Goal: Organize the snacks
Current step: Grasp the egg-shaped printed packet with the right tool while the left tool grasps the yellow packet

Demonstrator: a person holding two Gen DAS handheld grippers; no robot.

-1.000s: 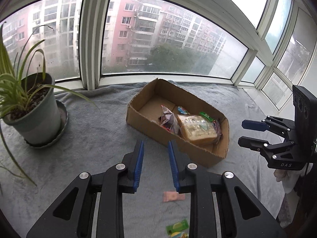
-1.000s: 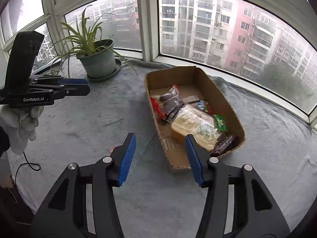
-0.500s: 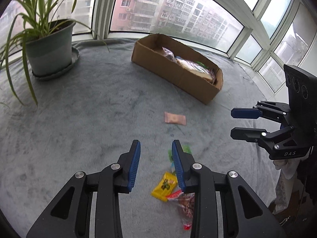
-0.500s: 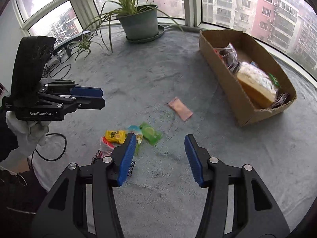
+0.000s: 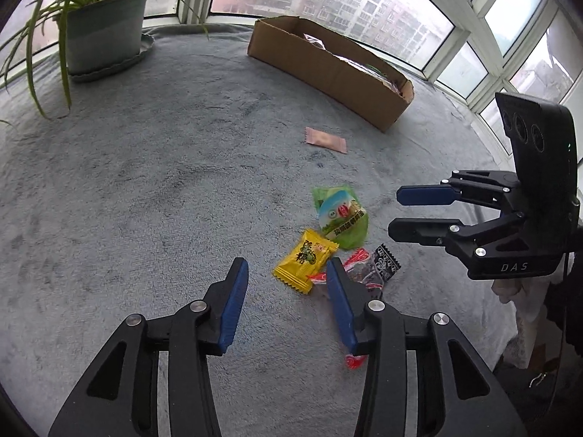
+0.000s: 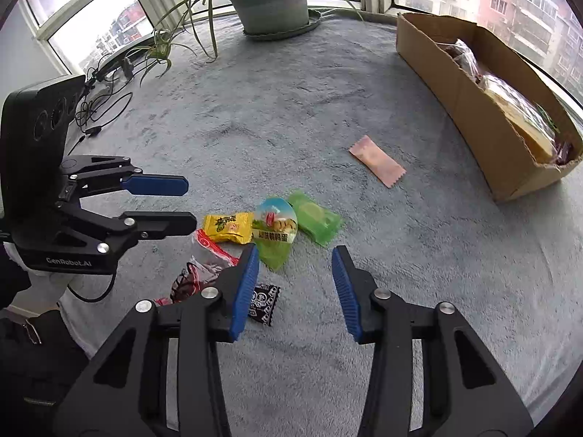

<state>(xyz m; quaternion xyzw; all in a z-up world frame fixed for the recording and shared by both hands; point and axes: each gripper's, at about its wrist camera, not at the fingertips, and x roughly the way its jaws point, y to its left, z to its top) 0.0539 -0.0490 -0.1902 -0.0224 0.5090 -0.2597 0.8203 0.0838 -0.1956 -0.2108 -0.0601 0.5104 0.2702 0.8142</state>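
A small heap of snacks lies on the grey cloth: a yellow candy packet (image 5: pixel 304 260) (image 6: pixel 227 227), a green egg packet (image 5: pixel 340 216) (image 6: pixel 275 231), a red-and-clear wrapper (image 5: pixel 359 264) and a black patterned packet (image 6: pixel 262 300). A pink sachet (image 5: pixel 325 140) (image 6: pixel 377 165) lies alone, nearer the cardboard box (image 5: pixel 328 69) (image 6: pixel 455 91), which holds several snacks. My left gripper (image 5: pixel 287 263) (image 6: pixel 187 202) hovers over the yellow packet, jaws opening and gripping nothing. My right gripper (image 6: pixel 295 251) (image 5: pixel 396 212) hangs just short of the green packet, jaws closing with only cloth between them.
A potted spider plant (image 5: pixel 104 25) (image 6: pixel 271 0) stands on a saucer at the back by the windows. Black cables (image 6: pixel 98 109) trail over the cloth's left edge. A white-gloved hand (image 6: pixel 40 291) holds the left gripper.
Both grippers have tipped down and sunk toward the cloth, away from the box, bringing the snack heap close. The left jaws stand wider than before; the right jaws stand narrower.
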